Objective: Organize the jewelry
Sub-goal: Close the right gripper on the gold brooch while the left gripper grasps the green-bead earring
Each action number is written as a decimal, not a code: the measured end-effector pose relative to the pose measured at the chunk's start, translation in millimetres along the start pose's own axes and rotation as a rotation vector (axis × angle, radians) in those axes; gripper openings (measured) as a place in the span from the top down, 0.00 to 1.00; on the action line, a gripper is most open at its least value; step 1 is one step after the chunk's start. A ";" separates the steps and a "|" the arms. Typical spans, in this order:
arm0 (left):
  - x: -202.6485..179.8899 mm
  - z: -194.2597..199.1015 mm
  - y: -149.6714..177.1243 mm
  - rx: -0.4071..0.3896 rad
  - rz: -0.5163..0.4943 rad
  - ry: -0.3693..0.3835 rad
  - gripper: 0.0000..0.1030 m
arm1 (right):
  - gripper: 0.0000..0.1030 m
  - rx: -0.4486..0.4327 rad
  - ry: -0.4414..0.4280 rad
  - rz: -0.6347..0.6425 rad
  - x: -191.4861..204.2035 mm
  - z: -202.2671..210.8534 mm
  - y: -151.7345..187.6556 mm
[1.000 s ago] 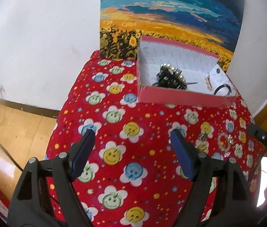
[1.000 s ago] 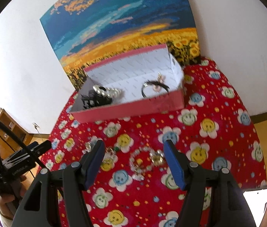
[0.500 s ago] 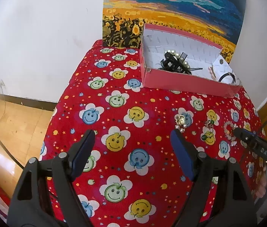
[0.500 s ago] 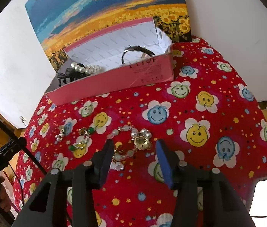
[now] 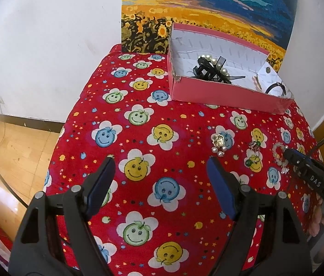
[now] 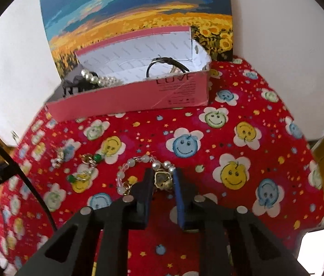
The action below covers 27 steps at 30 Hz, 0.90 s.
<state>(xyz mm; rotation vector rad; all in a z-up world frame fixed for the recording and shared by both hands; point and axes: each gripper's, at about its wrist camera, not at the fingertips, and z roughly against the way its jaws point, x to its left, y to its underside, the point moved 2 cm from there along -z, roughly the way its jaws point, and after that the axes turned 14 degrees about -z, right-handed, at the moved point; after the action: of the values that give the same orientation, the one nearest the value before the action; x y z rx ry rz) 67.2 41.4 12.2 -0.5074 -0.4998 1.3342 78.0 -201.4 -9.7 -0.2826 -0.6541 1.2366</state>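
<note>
The right claw (image 6: 162, 179) has just closed on the gold charm (image 6: 162, 180) of the beaded bracelet (image 6: 136, 174); transfer to the pink box (image 6: 139, 96) ahead appears next. The left claw (image 5: 159, 179) hangs open, empty.

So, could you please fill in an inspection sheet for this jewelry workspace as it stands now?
Surface: red smiley-print cloth, covers the table.
Job's things: pink box holds pearl hair clip and black ring; bead bracelet, green-bead earrings and pearl brooch lie on the cloth.
Clutter: nothing seen.
Grippers: left gripper open, nothing between its fingers; right gripper has just been closing, shut on the bracelet's gold charm.
Cables: black cable at left.
Surroundings: sunflower painting, white wall, wooden floor.
</note>
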 end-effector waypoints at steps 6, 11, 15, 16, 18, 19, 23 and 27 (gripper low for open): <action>-2.5 -0.1 -0.1 0.001 -0.007 0.004 0.27 | 0.81 -0.024 -0.087 -0.075 -7.3 18.8 -1.8; -12.2 -1.6 -2.3 0.002 -0.024 0.031 0.27 | 0.81 -0.066 -0.127 -0.082 -4.7 41.1 -6.3; -26.7 -2.9 -4.2 0.009 -0.063 0.037 0.27 | 0.81 -0.068 -0.157 -0.081 -2.6 51.3 -7.7; -29.4 -3.3 -4.7 0.010 -0.070 0.038 0.27 | 0.81 -0.062 -0.167 -0.085 -2.9 52.4 -7.5; -37.3 -4.7 -6.0 0.012 -0.086 0.053 0.27 | 0.81 -0.054 -0.189 -0.093 -4.4 54.8 -6.8; -40.8 -5.2 -6.4 0.013 -0.092 0.060 0.28 | 0.81 -0.053 -0.194 -0.090 -4.4 56.0 -6.6; -60.5 -8.2 -8.9 0.007 -0.137 0.102 0.29 | 0.81 -0.052 -0.210 -0.093 -6.8 59.8 -6.2; -82.7 -14.1 -9.6 0.003 -0.199 0.146 0.41 | 0.81 -0.042 -0.214 -0.098 -10.1 61.0 -6.9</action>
<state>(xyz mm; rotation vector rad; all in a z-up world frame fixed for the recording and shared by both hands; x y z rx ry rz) 69.7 -42.5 2.7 -0.5342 -0.4158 1.0991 45.0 -221.8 38.9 -0.1518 -0.8686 1.1688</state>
